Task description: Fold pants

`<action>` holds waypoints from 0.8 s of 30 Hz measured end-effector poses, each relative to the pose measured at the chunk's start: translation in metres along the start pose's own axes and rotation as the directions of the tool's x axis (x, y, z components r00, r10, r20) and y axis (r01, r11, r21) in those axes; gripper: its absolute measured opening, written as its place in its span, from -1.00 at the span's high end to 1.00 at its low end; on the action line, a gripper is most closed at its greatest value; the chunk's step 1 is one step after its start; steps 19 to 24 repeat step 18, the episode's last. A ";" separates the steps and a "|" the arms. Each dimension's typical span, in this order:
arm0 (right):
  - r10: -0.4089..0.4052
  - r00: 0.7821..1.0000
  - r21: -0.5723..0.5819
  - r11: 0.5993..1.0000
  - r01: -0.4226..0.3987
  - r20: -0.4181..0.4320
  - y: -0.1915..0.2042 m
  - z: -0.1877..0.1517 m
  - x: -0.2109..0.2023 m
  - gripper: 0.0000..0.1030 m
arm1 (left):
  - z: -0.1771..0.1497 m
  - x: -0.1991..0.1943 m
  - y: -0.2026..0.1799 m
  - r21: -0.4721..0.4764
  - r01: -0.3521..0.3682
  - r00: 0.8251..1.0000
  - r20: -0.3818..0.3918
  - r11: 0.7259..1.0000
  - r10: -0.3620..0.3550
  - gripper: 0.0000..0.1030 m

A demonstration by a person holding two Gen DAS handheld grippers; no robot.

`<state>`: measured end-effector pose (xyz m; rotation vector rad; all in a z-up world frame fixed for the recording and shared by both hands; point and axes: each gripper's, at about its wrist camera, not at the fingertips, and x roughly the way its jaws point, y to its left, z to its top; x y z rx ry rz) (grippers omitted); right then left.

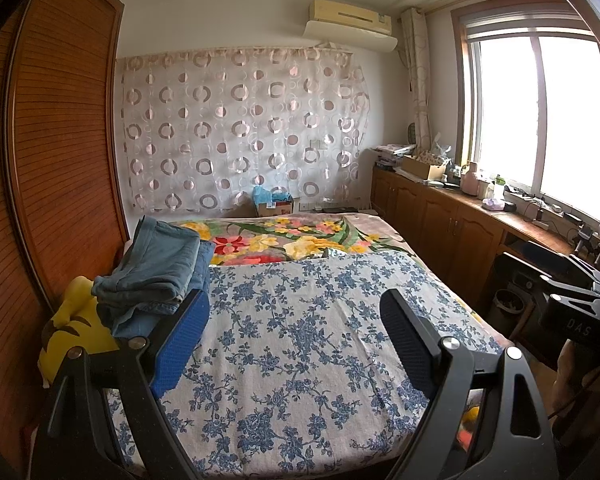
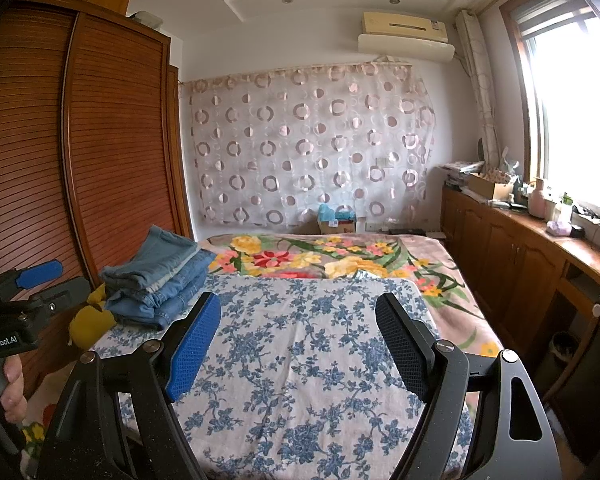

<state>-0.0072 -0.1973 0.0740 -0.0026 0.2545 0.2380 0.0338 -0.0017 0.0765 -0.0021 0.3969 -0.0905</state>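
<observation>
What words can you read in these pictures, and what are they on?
"GenRobot.AI": on the left hand-held gripper, seen in the right wrist view.
"DAS": on the right hand-held gripper, seen in the left wrist view.
Sticker on the air conditioner: too small to read.

I have both tools held out ahead of me, tilted slightly downward. My left hand-held gripper (image 1: 294, 336) has its jaws spread wide with nothing between the pads. My right hand-held gripper (image 2: 298, 344) is likewise spread and empty. My left hand (image 2: 8, 386) shows fingers wrapped round its handle.
</observation>
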 end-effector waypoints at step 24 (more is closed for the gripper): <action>-0.001 1.000 -0.001 1.000 0.001 0.001 0.002 -0.001 0.000 -0.58 | 0.000 0.000 0.000 0.000 -0.001 1.000 0.002 1.000 0.001 -0.70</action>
